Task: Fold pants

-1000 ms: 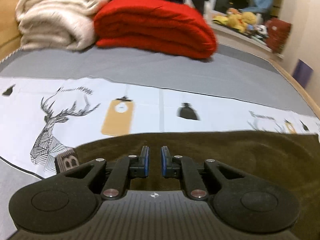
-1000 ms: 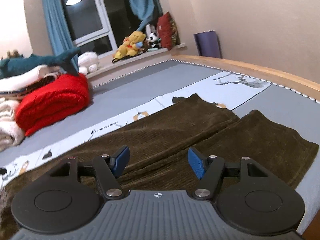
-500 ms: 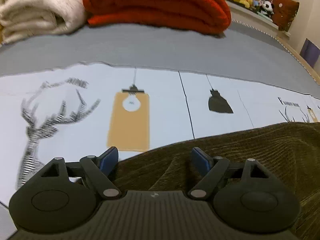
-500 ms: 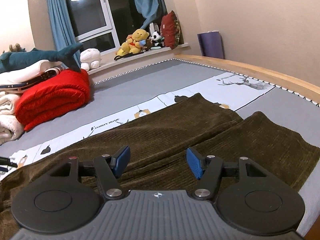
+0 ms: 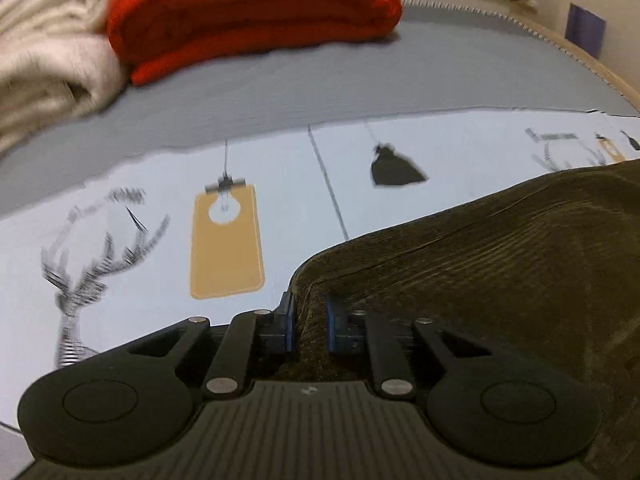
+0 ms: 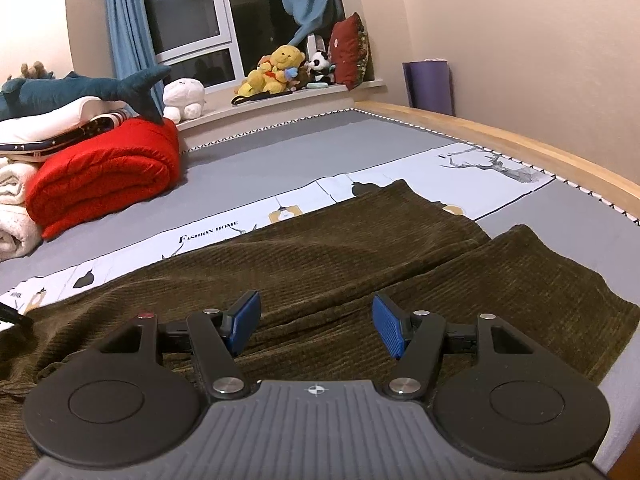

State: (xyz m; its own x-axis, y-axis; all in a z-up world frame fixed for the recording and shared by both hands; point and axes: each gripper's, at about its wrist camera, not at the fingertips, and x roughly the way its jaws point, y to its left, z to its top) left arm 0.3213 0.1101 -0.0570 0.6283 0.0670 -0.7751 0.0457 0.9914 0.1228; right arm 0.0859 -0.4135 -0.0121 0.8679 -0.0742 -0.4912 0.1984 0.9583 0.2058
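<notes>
On the bed (image 6: 304,152), spread across the grey sheet and its white printed strip (image 5: 120,248), lie the dark olive corduroy pants (image 6: 320,256). They run sideways in front of me, the two legs lying side by side and ending toward the wooden bed edge (image 6: 520,148) on my right.

My left claw (image 5: 310,320) has just been closing, and now its blue pads pinch a raised fold at the edge of the pants (image 5: 480,264). The fabric bunches up between the pads and rises in a ridge just ahead of them. Beside that edge the strip shows a yellow lamp tag (image 5: 226,248), a sketched deer (image 5: 100,252) and a small black lamp (image 5: 394,168). This view is smeared, so finer detail of the cloth is hard to make out.

My right claw (image 6: 316,324) hangs above the pants near the line where the two legs meet, its jaws spread wide with nothing between the pads, not touching the cloth as far as I can see.

Beyond the pants, well apart, a folded red blanket (image 6: 104,172) rests against a stack of cream blankets (image 6: 14,204), with a blue toy shark (image 6: 76,90) lying on top of the pile. Soft toys (image 6: 276,74) sit on the window ledge, and a purple roll (image 6: 428,86) stands by the wall.
</notes>
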